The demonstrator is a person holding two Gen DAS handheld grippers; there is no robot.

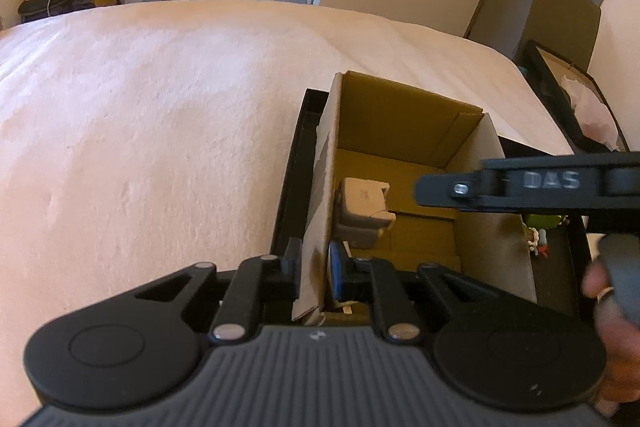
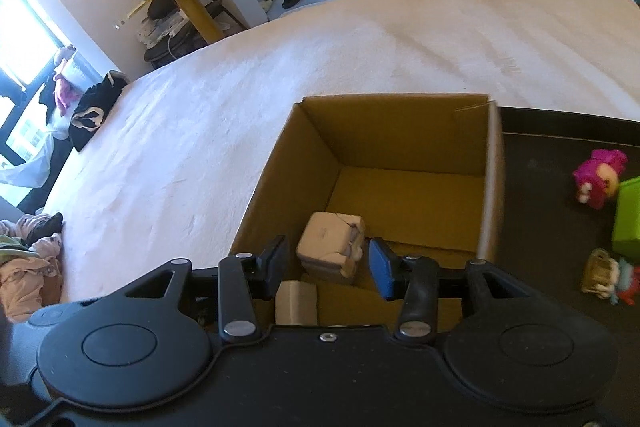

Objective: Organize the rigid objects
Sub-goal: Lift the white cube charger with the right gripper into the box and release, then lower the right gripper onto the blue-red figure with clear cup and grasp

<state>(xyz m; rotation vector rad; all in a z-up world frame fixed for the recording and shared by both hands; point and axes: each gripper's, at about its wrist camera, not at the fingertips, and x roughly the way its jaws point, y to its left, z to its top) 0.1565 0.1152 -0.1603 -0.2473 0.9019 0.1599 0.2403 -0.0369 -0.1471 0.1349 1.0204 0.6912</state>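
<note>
An open cardboard box (image 1: 404,115) (image 2: 280,171) stands in a black tray (image 1: 294,151) (image 2: 560,139) on a bed. A beige blocky object (image 1: 362,211) (image 2: 332,245) lies on the box floor. My left gripper (image 1: 316,269) is shut on the box's left wall, one finger outside and one inside. My right gripper (image 2: 324,267) is open above the box, its fingers on either side of the beige object without touching it. It reaches in from the right in the left wrist view (image 1: 440,189).
On the tray right of the box are a pink toy (image 2: 600,179), a green block (image 2: 628,215) and a small figure (image 2: 608,277). A second beige piece (image 2: 296,301) sits near the box's near wall. The white bedspread (image 1: 160,107) spreads left and behind. A black bin (image 1: 568,95) stands beyond the bed.
</note>
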